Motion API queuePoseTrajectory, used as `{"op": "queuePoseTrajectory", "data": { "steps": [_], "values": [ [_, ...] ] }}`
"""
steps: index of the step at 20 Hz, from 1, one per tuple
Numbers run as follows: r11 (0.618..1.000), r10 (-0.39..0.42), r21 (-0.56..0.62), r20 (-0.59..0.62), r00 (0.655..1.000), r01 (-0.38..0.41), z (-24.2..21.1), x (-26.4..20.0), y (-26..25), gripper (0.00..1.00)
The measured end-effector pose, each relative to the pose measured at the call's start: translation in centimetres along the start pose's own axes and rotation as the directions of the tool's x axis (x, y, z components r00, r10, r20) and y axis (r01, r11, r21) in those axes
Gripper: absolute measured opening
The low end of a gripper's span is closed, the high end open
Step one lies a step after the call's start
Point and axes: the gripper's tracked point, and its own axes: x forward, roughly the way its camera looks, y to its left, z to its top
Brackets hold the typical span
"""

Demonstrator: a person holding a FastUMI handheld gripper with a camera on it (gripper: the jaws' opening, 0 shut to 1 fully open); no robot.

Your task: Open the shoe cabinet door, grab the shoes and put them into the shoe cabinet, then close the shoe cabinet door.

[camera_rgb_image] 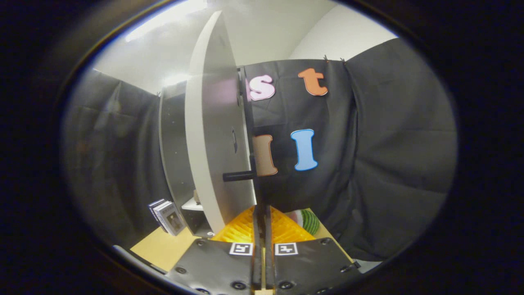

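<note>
The shoe cabinet (174,143) stands ahead and to the left, dark grey and tall. Its pale door (213,135) is swung open toward me and I see it nearly edge on. A short black handle (238,176) sticks out of the door near its free edge. My gripper (262,209) is shut, the two fingers pressed together with nothing visible between them. The fingertips sit just below the handle, at the foot of the door's free edge. Whether they touch the door I cannot tell. A pale shelf (192,205) shows low inside the cabinet.
A yellow ribbed object (241,231) lies under and beyond the fingers. A green striped, watermelon-like thing (310,221) sits just right of it. A few books (168,217) lean beside the cabinet's base on the light wooden table (163,248). Black cloth walls surround the booth.
</note>
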Motion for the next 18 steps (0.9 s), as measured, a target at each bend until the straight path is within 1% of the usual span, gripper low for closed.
{"op": "queuePoseTrajectory", "data": {
  "steps": [4,9,13,15,18],
  "values": [
    [1.0,0.028,0.01,-0.001,1.0,-0.028,0.2,-0.2,0.0,0.06],
    [1.0,0.0,-0.026,0.021,1.0,0.0,0.3,-0.4,-0.2,0.06],
    [1.0,-0.009,-0.01,0.023,1.0,0.009,0.5,-1.1,0.0,0.04],
    [0.999,-0.041,-0.025,0.035,0.999,0.042,0.4,-2.5,-0.2,0.04],
    [0.988,-0.12,-0.086,0.093,0.988,0.128,1.1,-4.9,-0.1,0.03]
  ]
}}
